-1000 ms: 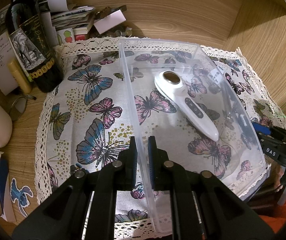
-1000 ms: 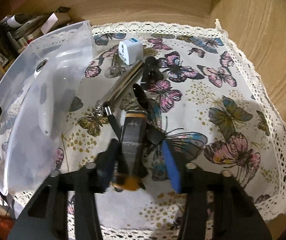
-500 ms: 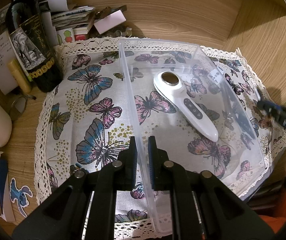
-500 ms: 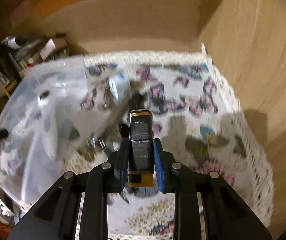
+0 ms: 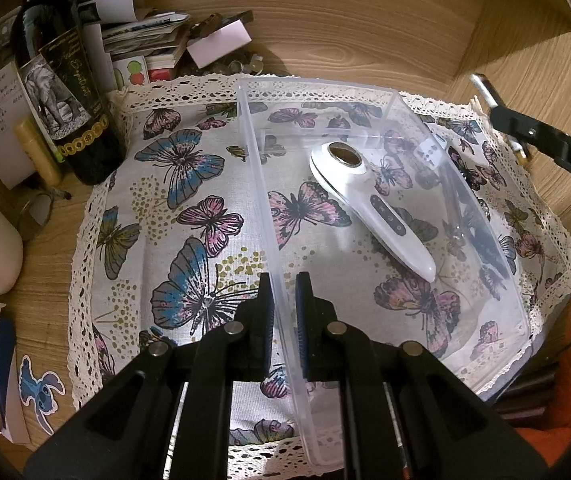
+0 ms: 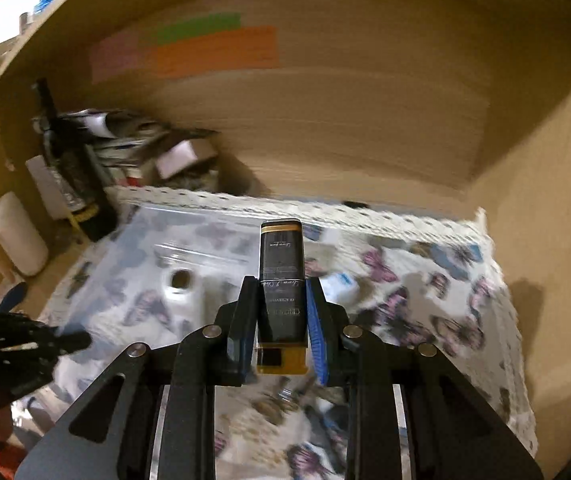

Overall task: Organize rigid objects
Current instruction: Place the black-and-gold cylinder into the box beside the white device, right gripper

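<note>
- Wooden surface (image 5: 365, 20) carries butterfly cloth (image 5: 189, 200), wine bottle (image 5: 65, 92) at 10 o'clock.
- left gripper (image 5: 284, 300): fingers pinched on clear bin (image 5: 497, 320) wall.
- White handheld device (image 5: 369, 204) lies inside bin.
- right gripper (image 6: 281, 316): fingers clamped on black-and-gold tube (image 6: 281, 272), raised above cloth; view blurred.

1. Cream cloth with lace edge (image 5: 97, 216): blue, pink and grey butterflies with gold dots.
2. Clear plastic box (image 5: 497, 280): colourless.
3. White handheld device (image 5: 369, 204): dark round window, black buttons.
4. Black rectangular tube with gold end (image 6: 281, 280): pale lettering.
5. Dark wine bottle, far left (image 5: 69, 92): grey elephant label, gold band.
</note>
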{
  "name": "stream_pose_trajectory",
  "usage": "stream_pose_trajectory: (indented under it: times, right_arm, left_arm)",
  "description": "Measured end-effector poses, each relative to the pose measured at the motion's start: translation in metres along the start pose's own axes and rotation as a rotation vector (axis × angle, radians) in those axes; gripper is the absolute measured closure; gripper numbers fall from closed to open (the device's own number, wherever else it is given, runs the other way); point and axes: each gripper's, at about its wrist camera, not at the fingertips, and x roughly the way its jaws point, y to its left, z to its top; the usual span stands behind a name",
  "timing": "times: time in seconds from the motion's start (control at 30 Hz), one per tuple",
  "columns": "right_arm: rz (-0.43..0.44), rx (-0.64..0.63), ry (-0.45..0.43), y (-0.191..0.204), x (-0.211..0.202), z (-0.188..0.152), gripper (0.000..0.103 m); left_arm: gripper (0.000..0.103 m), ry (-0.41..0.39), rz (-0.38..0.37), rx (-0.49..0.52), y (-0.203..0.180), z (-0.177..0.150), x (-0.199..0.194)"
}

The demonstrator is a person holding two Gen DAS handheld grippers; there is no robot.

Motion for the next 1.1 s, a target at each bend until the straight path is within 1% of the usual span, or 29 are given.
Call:
stream_pose_trajectory:
  times: [0.1, 0.23, 0.47, 0.63, 0.87, 1.1]
  right_arm:
    - [0.05, -0.034, 0.012, 0.019, 0.009, 0.002, 0.081]
    - [0.091, -0.081, 0.05, 0.039, 0.024, -0.001, 0.081]
    - [0.159, -0.158, 0.176, 0.063, 0.053, -0.011, 0.081]
    - [0.191, -0.211, 0.266, 0.075, 0.072, -0.015, 0.081]
    - [0.201, -0.239, 0.304, 0.083, 0.079, -0.018, 0.081]
    - [0.193, -0.211, 0.268, 0.077, 0.068, -0.014, 0.081]
  left_arm:
    - [0.093, 0.0, -0.001, -0.001, 0.0, 0.0, 0.0]
    - [0.093, 0.0, -0.002, -0.001, 0.0, 0.0, 0.0]
    - [0.093, 0.0, -0.002, -0.002, 0.0, 0.0, 0.0]
    - [0.093, 0.0, -0.001, -0.002, 0.0, 0.0, 0.0]
    - [0.093, 0.0, 0.0, -0.001, 0.0, 0.0, 0.0]
    - [0.093, 0.0, 0.0, 0.001, 0.0, 0.0, 0.0]
